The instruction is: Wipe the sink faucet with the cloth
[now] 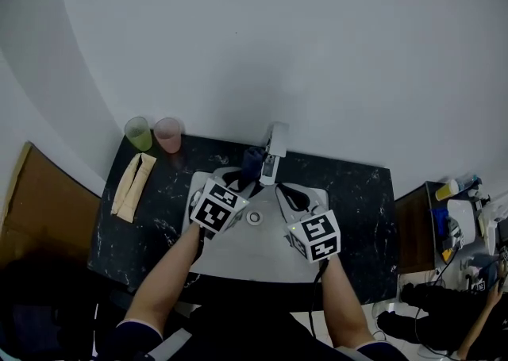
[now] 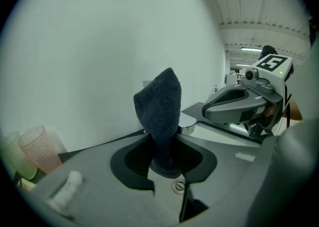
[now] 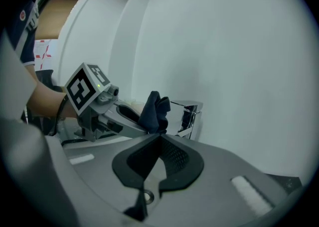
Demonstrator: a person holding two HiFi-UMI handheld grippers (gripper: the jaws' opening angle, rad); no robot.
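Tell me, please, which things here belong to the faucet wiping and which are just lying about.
Job: dark blue cloth, clamped in the jaws of the left gripper; faucet; sink.
Lying about: green cup; pink cup; beige folded item on the counter.

Plain white wall (image 1: 302, 42), dark speckled countertop (image 1: 361, 201) (marble-look), brown board (image 1: 44, 209) at left

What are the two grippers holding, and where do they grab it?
The left gripper pinches the cloth by its bottom end; the rest sticks up. The right gripper is shut and holds nothing.
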